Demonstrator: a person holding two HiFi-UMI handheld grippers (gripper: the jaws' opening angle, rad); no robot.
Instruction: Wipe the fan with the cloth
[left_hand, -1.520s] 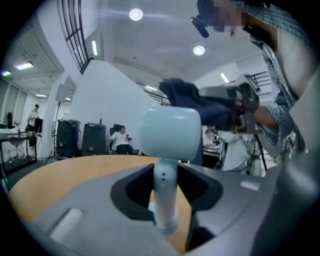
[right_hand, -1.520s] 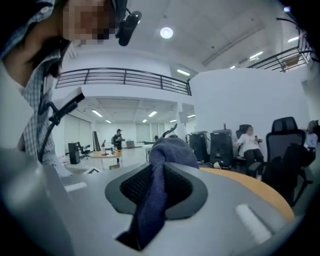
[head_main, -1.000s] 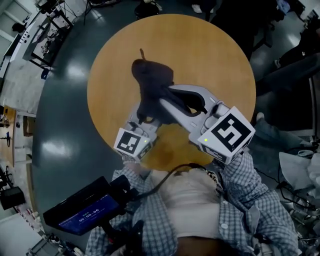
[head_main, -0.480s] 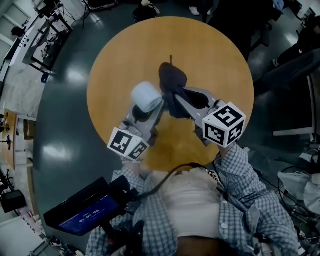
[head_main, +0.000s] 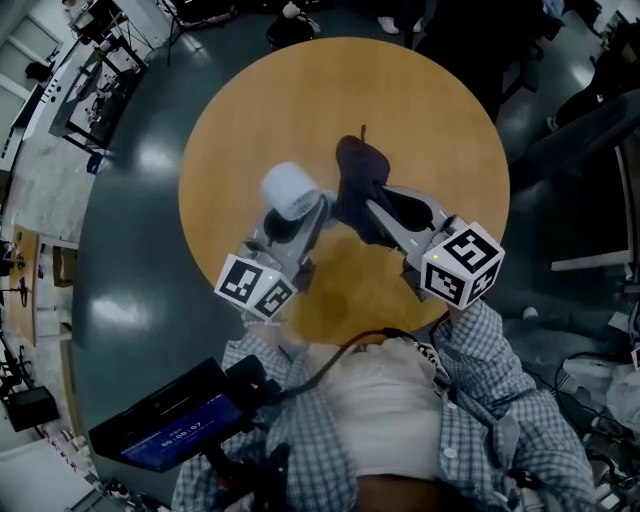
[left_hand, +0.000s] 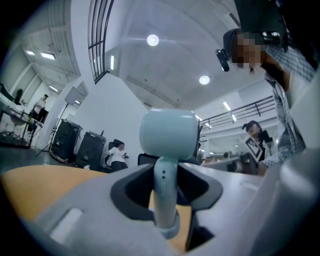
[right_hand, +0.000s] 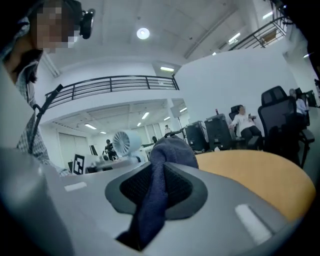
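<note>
Over a round wooden table (head_main: 430, 110), my left gripper (head_main: 297, 214) is shut on the handle of a small pale blue hand fan (head_main: 290, 189), whose round head stands above the jaws. In the left gripper view the fan (left_hand: 167, 135) rises upright from between the jaws of the left gripper (left_hand: 165, 212). My right gripper (head_main: 368, 207) is shut on a dark blue cloth (head_main: 357, 166), bunched just right of the fan and apart from it. In the right gripper view the cloth (right_hand: 159, 185) hangs through the jaws of the right gripper (right_hand: 156, 196), with the fan (right_hand: 122, 142) to its left.
A dark device with a lit screen (head_main: 165, 425) hangs at the person's left side, with a cable (head_main: 340, 350) leading to it. Grey floor surrounds the table. Seated people, office chairs and black cases stand beyond the table's far edge.
The cloth lay over the fan a second ago. The right gripper has since carried it to the right and lower, off the fan, whose head now shows bare. The left gripper barely shifted.
</note>
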